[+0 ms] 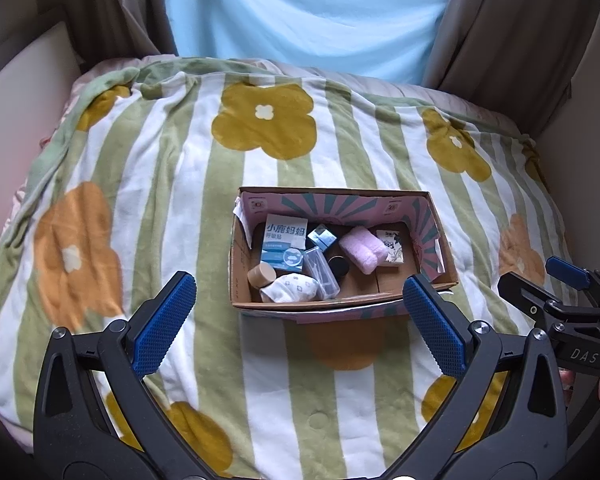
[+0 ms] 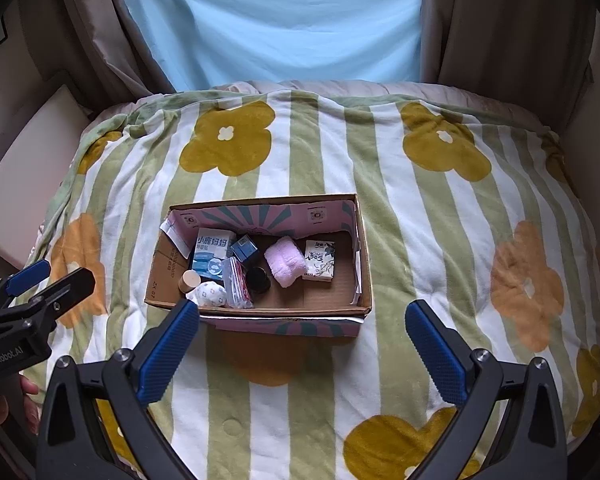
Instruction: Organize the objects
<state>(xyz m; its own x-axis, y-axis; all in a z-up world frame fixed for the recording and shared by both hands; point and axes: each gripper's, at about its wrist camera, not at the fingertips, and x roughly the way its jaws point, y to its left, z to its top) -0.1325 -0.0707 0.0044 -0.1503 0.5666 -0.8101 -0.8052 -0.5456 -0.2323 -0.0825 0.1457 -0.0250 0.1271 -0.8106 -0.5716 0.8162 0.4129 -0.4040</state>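
Cardboard box (image 1: 440, 236) sits mid-blanket (image 1: 172, 168), packed with blue carton (image 1: 284, 248), pink towel (image 1: 362, 250), tissue pack (image 2: 319, 260), jars. Left gripper (image 1: 300, 320) and right gripper (image 2: 302, 334) hover near the box, jaws wide apart, empty. Looks like sorting is finished or not started; next move needs a target picked.

Bare blanket (image 2: 420, 240) surrounds the open-topped, part-filled box (image 2: 364, 256).

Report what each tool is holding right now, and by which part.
Nothing is held. The left tool and the right tool are both open and empty above the blanket, short of the cardboard box.
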